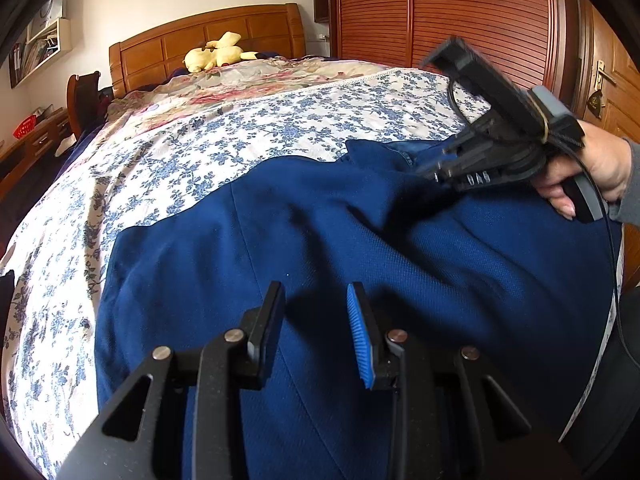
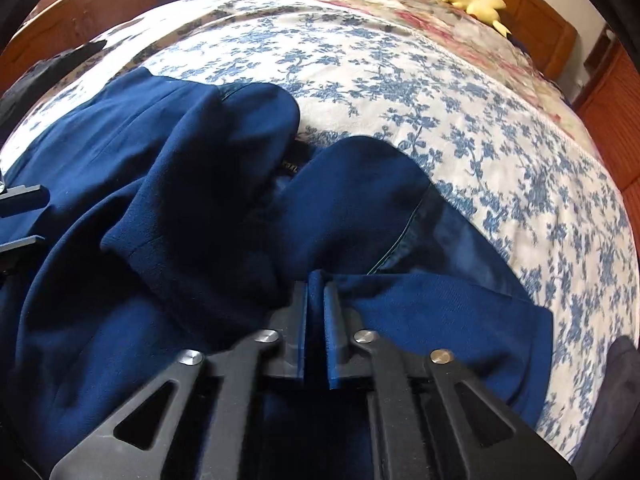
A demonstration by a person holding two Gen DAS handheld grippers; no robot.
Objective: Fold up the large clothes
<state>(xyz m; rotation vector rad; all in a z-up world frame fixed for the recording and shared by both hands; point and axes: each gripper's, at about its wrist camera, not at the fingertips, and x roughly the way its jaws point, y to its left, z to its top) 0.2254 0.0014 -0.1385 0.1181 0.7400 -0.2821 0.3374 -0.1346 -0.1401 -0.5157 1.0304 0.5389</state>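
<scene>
A large navy blue garment [image 1: 320, 232] lies spread on the flowered bedsheet [image 1: 200, 140]. My left gripper [image 1: 316, 296] is open and empty, just above the cloth near its front part. My right gripper [image 2: 316, 292] is shut on a fold of the navy garment [image 2: 192, 200], with cloth pinched between the fingers. In the left wrist view the right gripper [image 1: 436, 172] shows at the right, held by a hand, over the garment's far edge. A lighter blue lining [image 2: 452, 240] shows at the right edge.
The bedsheet [image 2: 440, 100] stretches beyond the garment. A yellow plush toy [image 1: 216, 56] lies by the wooden headboard [image 1: 208, 40]. A wooden wardrobe [image 1: 460, 12] stands at the right. A dresser [image 1: 36, 140] stands at the left.
</scene>
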